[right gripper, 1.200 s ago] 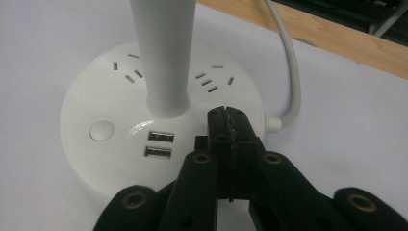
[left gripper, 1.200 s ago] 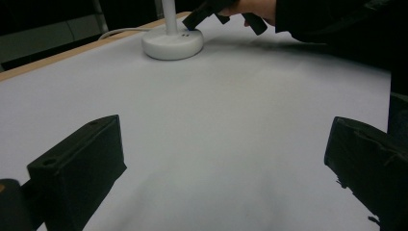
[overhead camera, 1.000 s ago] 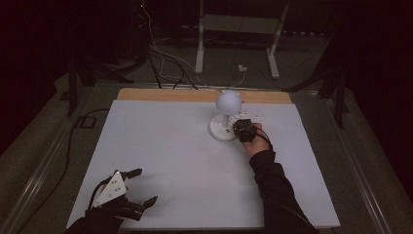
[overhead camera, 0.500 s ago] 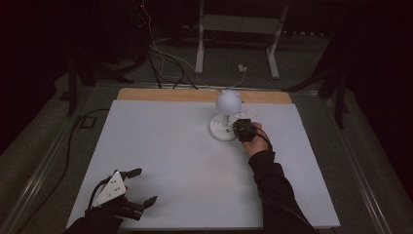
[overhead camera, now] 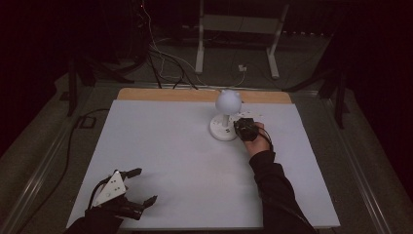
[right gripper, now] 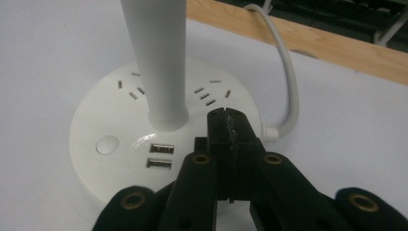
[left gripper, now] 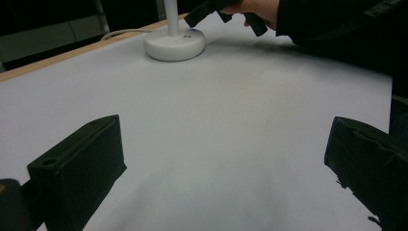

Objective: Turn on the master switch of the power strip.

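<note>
1. High view: one white desk lamp (overhead camera: 226, 117), globe head on a stalk over a round base, stands far-centre on the white table (overhead camera: 160, 146). Your right gripper (overhead camera: 242, 127) is at the base's right edge; I can't tell contact from here. Your left gripper (overhead camera: 139, 187) rests near-left, well apart from the lamp.
2. Left gripper view: jaws spread wide, nothing between them. Idle.
3. Right gripper view: jaws pressed together, empty, tips over the base's top (right gripper: 110, 139). I count one round button (right gripper: 107, 144), two USB ports (right gripper: 159, 156), two socket slot groups, one cord (right gripper: 288, 72).
4. My read: you're lining up a press. The button sits left of your tips, past the ports. Shift left, then push down.
</note>
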